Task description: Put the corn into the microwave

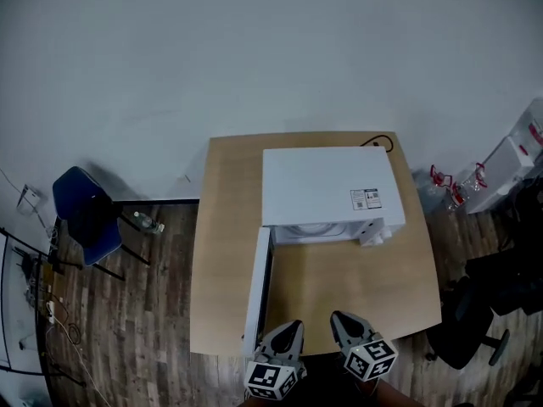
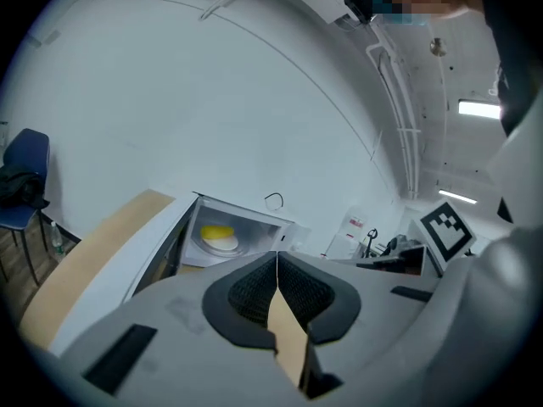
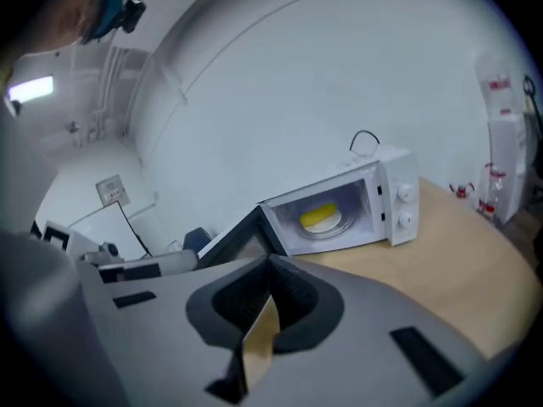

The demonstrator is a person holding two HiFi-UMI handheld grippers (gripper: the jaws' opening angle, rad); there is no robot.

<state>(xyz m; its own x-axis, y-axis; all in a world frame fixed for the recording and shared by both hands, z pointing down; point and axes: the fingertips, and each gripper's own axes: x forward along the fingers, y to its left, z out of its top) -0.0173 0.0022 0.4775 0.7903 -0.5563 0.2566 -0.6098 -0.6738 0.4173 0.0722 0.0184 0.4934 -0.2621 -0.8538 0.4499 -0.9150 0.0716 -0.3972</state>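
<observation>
The yellow corn (image 2: pixel 218 232) lies on a white plate inside the open white microwave (image 1: pixel 327 185); the right gripper view also shows the corn (image 3: pixel 320 216) there. The microwave door (image 1: pixel 257 282) swings out to the left, over the wooden table (image 1: pixel 225 227). From the head view the oven's top hides the corn. My left gripper (image 1: pixel 291 325) hovers at the table's near edge, beside the door's end, jaws shut and empty (image 2: pixel 277 257). My right gripper (image 1: pixel 339 316) is next to it, also shut with nothing in it (image 3: pixel 270 265), well short of the oven.
A blue chair (image 1: pixel 85 214) stands on the wood floor to the left. A black office chair (image 1: pixel 475 329) sits off the table's right corner. White boxes (image 1: pixel 509 164) and small red items (image 1: pixel 454 185) lie at the far right. A black cable (image 1: pixel 382 141) loops behind the microwave.
</observation>
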